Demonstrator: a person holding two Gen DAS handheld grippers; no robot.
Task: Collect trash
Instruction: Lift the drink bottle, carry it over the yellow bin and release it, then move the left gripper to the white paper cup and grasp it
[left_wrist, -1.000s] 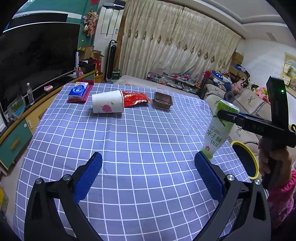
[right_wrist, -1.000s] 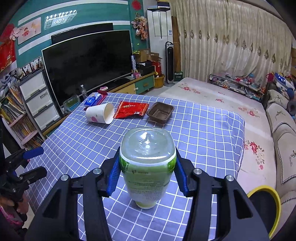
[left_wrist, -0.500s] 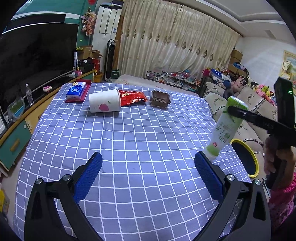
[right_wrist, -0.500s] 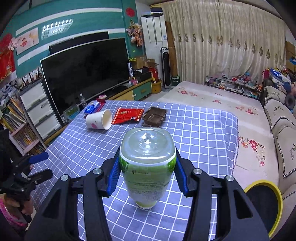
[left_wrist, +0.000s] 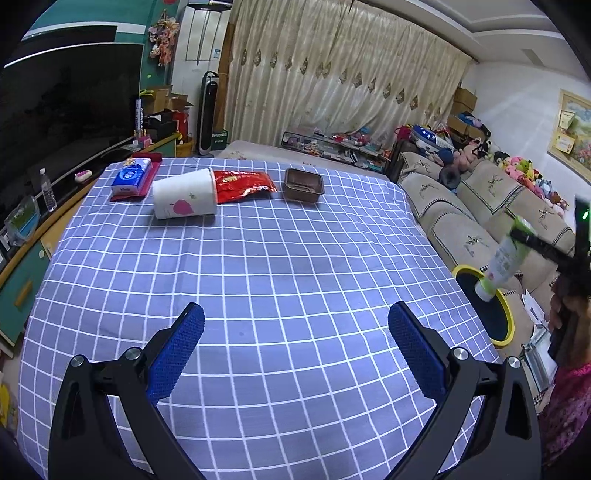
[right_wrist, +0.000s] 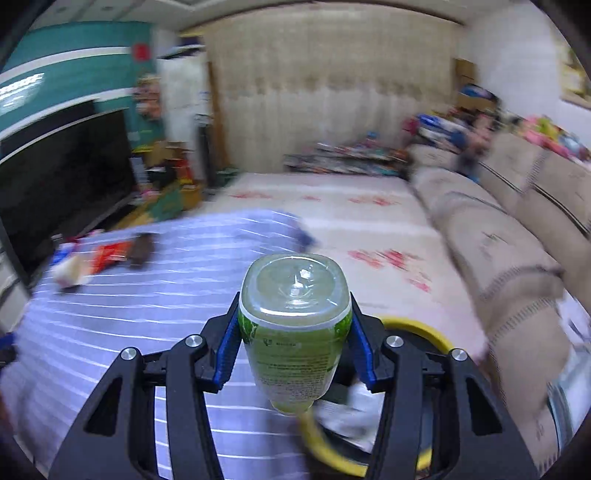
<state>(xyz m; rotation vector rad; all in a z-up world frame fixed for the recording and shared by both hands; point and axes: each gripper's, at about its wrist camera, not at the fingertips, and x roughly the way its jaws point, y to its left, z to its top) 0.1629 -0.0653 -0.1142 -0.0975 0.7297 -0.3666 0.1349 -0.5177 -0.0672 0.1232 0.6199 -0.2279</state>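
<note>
The right gripper (right_wrist: 295, 343), clamped on the green bottle (right_wrist: 293, 332), has swung off the checked tablecloth (left_wrist: 258, 277) since a second ago and now holds it neck-down over the yellow-rimmed bin (left_wrist: 496, 325) beside the sofa (left_wrist: 461, 218). The left gripper (left_wrist: 295, 347) stays put, spread wide and empty, while the paper cup (left_wrist: 184, 199), red wrapper (left_wrist: 242, 184) and brown tray (left_wrist: 303, 180) lie unmoved.

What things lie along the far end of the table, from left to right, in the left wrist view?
Blue tissue pack → white paper cup on its side → red snack wrapper → brown tray.
</note>
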